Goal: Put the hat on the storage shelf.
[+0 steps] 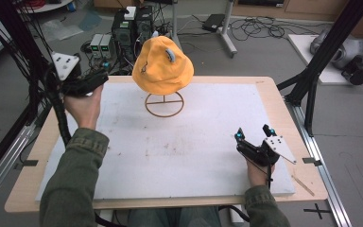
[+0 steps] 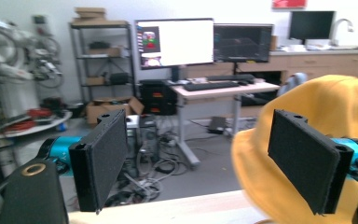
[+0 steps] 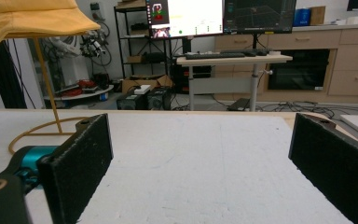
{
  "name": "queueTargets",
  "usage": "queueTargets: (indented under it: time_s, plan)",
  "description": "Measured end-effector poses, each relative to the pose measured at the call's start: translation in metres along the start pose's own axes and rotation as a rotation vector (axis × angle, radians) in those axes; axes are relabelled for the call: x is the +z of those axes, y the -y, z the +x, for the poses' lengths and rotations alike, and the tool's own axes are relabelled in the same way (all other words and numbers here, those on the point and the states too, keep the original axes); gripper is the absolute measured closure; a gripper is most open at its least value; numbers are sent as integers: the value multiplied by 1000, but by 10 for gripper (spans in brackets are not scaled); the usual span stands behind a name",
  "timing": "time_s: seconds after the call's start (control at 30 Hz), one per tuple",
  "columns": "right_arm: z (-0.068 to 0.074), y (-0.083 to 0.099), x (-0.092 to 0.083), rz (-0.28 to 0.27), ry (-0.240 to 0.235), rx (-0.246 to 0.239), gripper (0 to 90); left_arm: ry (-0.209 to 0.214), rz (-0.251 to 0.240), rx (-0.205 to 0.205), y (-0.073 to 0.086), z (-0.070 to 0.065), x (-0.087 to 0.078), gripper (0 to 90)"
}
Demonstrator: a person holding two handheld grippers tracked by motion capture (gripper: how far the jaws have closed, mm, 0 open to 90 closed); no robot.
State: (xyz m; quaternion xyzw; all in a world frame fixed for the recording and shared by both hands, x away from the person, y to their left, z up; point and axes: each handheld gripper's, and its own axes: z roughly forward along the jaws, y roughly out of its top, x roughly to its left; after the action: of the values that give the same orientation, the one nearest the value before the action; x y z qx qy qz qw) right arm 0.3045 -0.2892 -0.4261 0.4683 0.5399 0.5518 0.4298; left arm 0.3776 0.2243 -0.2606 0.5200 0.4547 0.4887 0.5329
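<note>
Down near the person, the right gripper (image 1: 254,134) rests low on the white board (image 1: 194,156) with its jaws wide apart and holding nothing, and farther back the left gripper (image 1: 105,72), also wide apart, is up beside the yellow hat (image 1: 163,66) on its wire stand (image 1: 164,105).

Hat (image 1: 163,66): plain orange-yellow, with a small grey patch near the crown, possibly a label. Stand (image 1: 164,104): tan wire. Board (image 1: 179,146): white, faintly scuffed, on a light wood table (image 1: 23,184). Both gripper pads (image 3: 79,161): black; hubs teal. Sleeves (image 1: 75,184): olive green.
</note>
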Motion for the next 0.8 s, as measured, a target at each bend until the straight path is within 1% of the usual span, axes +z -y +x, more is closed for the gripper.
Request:
queueTargets:
  time_s: [0.07,0.1,0.17,0.2,0.27,0.3,0.4,0.47,0.53,0.6,0.67,0.73,0.8]
  plan:
    - [1,0,-1,3,3,10,58,-19,-8,-13,6,8,-12,203]
    - [0,-1,-1,1,2,11,58,-37,-13,-12,10,12,-20,203]
    - [0,-1,-1,-5,2,7,57,-57,-19,-15,17,17,-30,203]
    - [0,-1,-1,-4,2,13,58,-64,-24,-12,22,19,-35,203]
    - [0,0,-1,-5,4,20,58,-87,-34,5,31,21,-47,203]
    - [-1,0,-1,-6,4,23,57,-90,-40,16,37,22,-52,203]
    - [-1,0,0,-8,11,23,57,-122,-50,42,57,22,-70,210]
    - [-1,0,0,-4,14,28,57,-139,-40,30,71,25,-78,210]
    - [-1,1,-1,-1,17,30,57,-149,-21,1,86,27,-85,211]
    - [-1,1,-1,-4,14,20,58,-162,-7,-24,101,30,-90,210]
    - [-1,1,0,-4,16,19,58,-168,1,-45,113,31,-94,210]
    - [0,2,0,0,19,16,57,-185,6,-51,124,30,-99,204]
    - [0,2,1,8,18,17,58,-192,4,-50,131,29,-103,203]
